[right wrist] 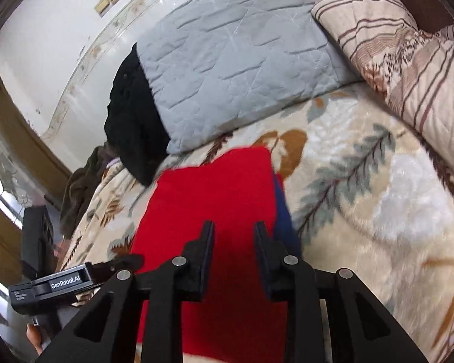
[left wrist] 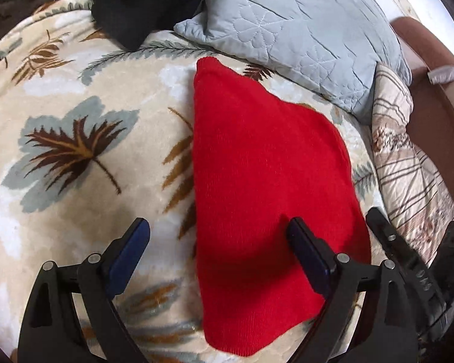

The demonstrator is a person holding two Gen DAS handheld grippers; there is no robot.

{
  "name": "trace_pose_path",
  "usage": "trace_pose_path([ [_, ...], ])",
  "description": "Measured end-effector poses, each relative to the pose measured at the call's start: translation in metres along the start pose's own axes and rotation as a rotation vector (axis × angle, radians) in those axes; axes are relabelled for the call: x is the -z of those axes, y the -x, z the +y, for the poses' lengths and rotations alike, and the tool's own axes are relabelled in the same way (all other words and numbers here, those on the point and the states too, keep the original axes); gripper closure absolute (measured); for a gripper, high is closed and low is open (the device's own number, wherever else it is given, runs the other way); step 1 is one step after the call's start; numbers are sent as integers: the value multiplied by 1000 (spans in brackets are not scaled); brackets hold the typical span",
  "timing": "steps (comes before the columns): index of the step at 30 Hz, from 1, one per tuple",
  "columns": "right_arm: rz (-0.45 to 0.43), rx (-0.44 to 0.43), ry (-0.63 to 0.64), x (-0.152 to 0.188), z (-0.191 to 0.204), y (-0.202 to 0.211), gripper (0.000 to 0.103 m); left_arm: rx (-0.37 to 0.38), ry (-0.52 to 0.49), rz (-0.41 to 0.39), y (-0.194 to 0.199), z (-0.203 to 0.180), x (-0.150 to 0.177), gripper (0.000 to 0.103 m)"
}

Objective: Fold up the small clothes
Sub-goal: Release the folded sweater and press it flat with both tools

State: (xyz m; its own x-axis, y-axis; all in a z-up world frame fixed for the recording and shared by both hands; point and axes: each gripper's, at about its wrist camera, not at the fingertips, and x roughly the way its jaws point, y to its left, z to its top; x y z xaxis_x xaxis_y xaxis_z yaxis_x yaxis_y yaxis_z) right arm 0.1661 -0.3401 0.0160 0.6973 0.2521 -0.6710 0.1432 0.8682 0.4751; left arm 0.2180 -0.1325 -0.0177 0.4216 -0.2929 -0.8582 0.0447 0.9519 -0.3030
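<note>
left gripper (left wrist: 218, 231) gapes empty over red knit cloth (left wrist: 257, 166) at frame centre w/ right gripper (right wrist: 233, 233) part-open, gripping nothing; plush leaf-print blanket (left wrist: 84, 96) could drag fold askew.

One red garment (left wrist: 266, 157), two pillows (left wrist: 290, 27) (left wrist: 408, 157).

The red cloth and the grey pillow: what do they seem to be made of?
Red cloth: probably a fine knit, matte, with faint ribbed lines. Grey pillow: likely quilted woven fabric, smooth with slight sheen, stitched flower patterns and creases.
</note>
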Motion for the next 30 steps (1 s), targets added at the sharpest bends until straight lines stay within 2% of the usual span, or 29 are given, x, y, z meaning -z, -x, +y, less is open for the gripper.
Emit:
trace_pose_path([
  [3,78,118,-10,20,-4,-20,74,-21,-14,13,-4,-3,5,9],
  [5,34,116,-56,26,-11,-18,66,-28,-19,11,-3,-4,7,9],
  [8,28,82,-118,21,-17,-8,63,-52,-40,-2,-1,-7,9,9],
  [11,28,78,-108,22,-18,-3,61,-58,-45,2,-2,-8,10,9],
  [12,40,79,-95,24,-17,-5,68,-57,-39,11,-3,-7,9,9],
  [13,46,84,-70,26,-16,-8,89,-52,-30,22,-2,-7,10,9],
  [14,32,67,-43,26,-13,-6,93,-39,-22,30,0,-6,11,9],
  [16,-19,77,8,23,-2,4,94,-30,-32,36,1,-6,16,9],
  [18,-13,111,6,24,-4,1,94,-41,-45,66,-10,-5,22,9],
  [20,38,125,-45,31,-18,-13,90,-21,-25,115,-23,2,24,5],
  [22,24,116,-79,30,-23,-9,73,43,33,124,-20,13,21,5],
  [24,-6,81,-116,25,-28,0,72,100,52,123,-9,18,15,6],
  [27,-66,27,-189,8,-33,8,70,151,79,77,7,21,-3,6],
  [30,-42,-15,-199,-12,-30,-8,60,143,99,64,8,18,-32,6],
])
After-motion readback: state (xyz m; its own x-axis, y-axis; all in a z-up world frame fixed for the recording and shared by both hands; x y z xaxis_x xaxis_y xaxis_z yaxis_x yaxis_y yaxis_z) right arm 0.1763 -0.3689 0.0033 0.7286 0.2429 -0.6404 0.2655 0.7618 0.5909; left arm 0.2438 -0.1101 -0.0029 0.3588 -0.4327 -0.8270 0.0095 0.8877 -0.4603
